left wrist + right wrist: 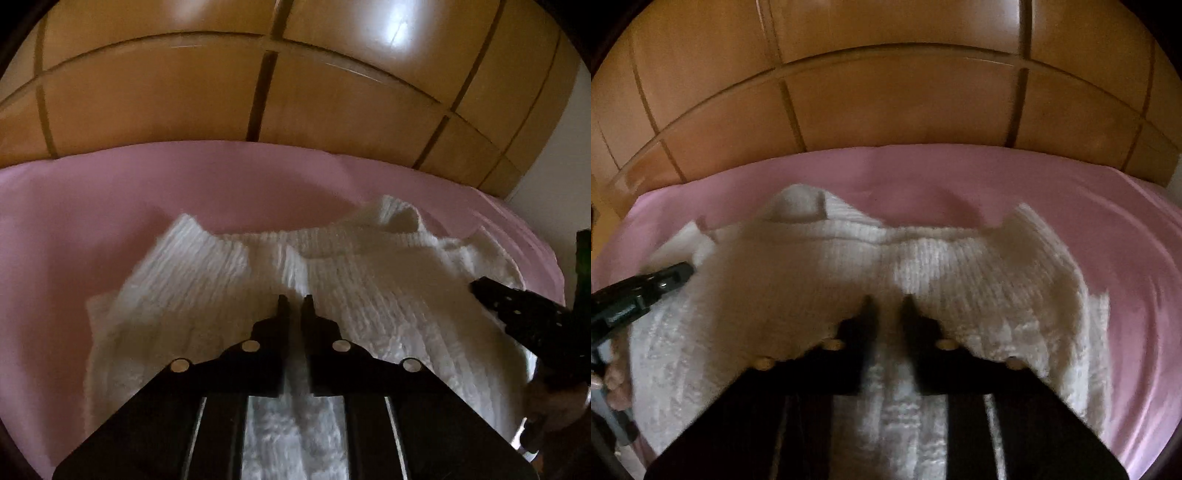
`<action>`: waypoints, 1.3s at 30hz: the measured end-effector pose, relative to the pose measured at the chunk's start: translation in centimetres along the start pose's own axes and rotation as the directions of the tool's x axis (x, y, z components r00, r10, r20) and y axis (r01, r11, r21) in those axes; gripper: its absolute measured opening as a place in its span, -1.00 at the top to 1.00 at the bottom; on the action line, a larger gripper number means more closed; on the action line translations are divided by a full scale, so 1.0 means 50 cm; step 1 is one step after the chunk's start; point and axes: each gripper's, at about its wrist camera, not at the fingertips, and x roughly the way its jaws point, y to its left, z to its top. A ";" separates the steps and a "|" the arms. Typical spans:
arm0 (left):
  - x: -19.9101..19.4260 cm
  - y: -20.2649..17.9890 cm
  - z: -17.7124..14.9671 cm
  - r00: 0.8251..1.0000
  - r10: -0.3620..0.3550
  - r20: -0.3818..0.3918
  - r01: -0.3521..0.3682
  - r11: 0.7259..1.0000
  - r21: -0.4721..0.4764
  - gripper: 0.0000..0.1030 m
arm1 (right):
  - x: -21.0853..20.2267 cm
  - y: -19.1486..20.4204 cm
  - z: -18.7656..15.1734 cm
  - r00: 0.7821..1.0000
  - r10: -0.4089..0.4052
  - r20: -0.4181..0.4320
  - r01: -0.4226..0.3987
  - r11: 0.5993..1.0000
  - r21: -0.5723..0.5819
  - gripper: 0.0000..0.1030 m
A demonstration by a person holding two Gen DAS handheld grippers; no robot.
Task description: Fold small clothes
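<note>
A white ribbed knit sweater (369, 280) lies spread on a pink sheet (147, 192), its collar toward the far side. My left gripper (295, 304) points down onto the sweater's middle with its jaws together and a ridge of knit pinched at the tips. In the right wrist view, my right gripper (888, 306) is likewise shut, with the sweater (960, 266) bunched up around its tips. The right gripper (476, 286) shows at the garment's right edge, and the left gripper (685, 271) at its left edge. Both views are dim and slightly blurred.
The pink sheet (1071, 192) reaches past the sweater on every side. Behind it stands a panelled wooden wall or headboard (166, 99). A hand (617, 369) holds the left gripper's handle at the frame's edge. A pale wall (554, 166) shows at the far right.
</note>
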 end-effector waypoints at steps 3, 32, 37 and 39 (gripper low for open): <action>-0.028 0.003 -0.001 0.997 -0.010 0.080 0.011 1.000 -0.011 0.97 | -0.022 0.003 0.009 0.999 -0.005 0.039 0.007 0.999 -0.031 0.93; -0.177 -0.074 -0.149 0.970 0.077 0.230 -0.098 0.992 0.079 -0.31 | -0.168 -0.014 -0.137 0.989 0.016 0.144 -0.026 0.997 0.069 -0.40; -0.107 -0.134 -0.243 0.993 0.074 0.095 -0.089 0.981 0.171 -0.32 | -0.173 -0.097 -0.228 0.996 -0.039 0.082 0.024 0.985 0.172 -0.40; -0.088 -0.136 -0.261 0.988 0.106 0.111 -0.126 0.973 0.193 -0.38 | -0.157 -0.149 -0.248 0.997 -0.023 0.072 0.005 0.971 0.239 -0.28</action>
